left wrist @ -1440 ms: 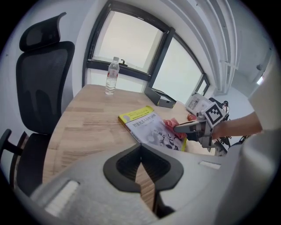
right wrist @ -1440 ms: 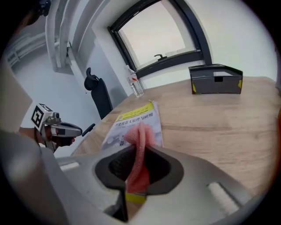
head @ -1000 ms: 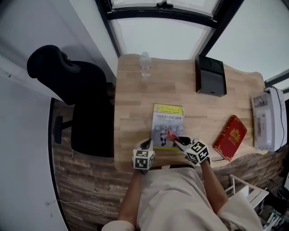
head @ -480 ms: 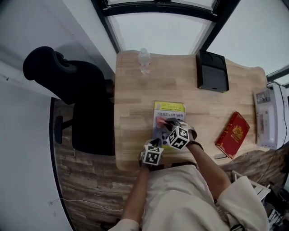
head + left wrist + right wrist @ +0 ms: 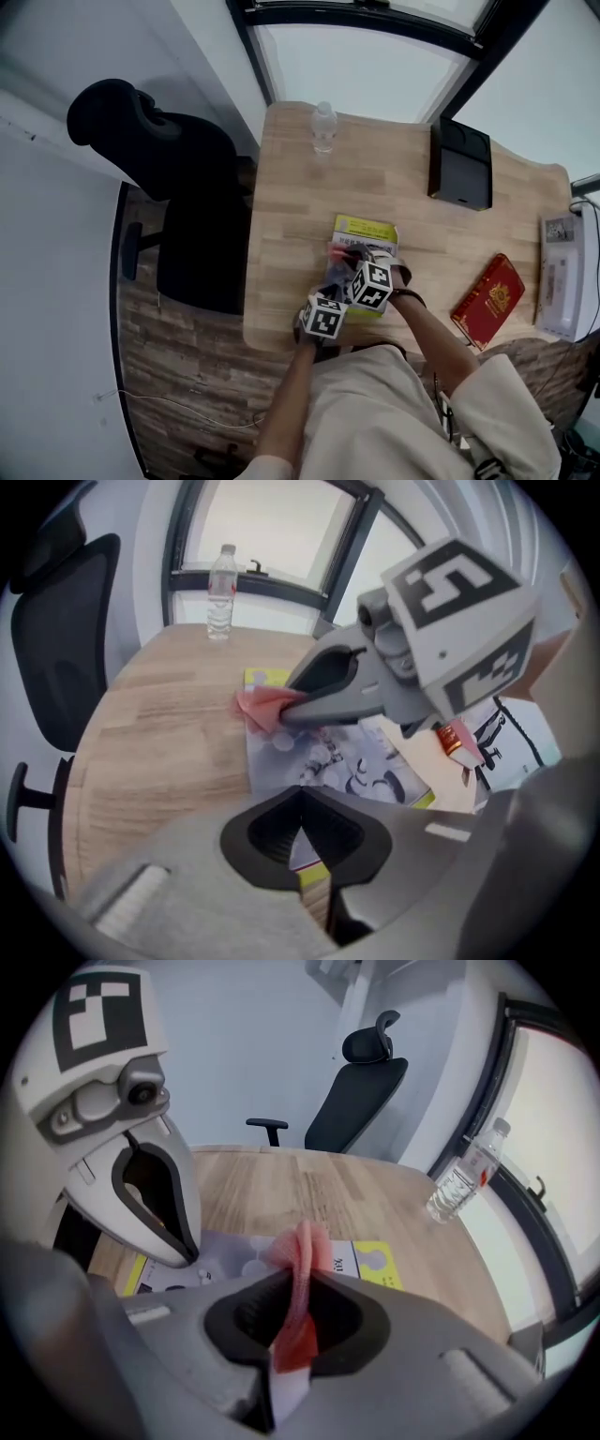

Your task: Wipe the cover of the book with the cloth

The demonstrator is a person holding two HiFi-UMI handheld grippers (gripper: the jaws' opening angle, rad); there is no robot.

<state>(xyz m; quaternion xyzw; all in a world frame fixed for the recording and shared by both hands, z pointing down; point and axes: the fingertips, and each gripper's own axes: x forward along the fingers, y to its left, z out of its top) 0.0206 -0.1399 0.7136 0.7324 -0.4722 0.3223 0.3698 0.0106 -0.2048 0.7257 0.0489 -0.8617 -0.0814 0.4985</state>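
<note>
The book, with a yellow band at its far end and a grey pictured cover, lies flat near the table's front edge. My right gripper is shut on a pink-red cloth, which hangs from its tips over the cover's left part. In the left gripper view the right gripper crosses above the book with the cloth bunched at its tip. My left gripper is shut with nothing in it, its tips over the book's near edge.
A water bottle stands at the table's far edge. A black box sits at the back right, a red book and a white device at the right. A black office chair stands left of the table.
My right gripper has carried the cloth from the book's near edge up and leftwards over the cover. The left gripper has shifted right to the book's near edge.
</note>
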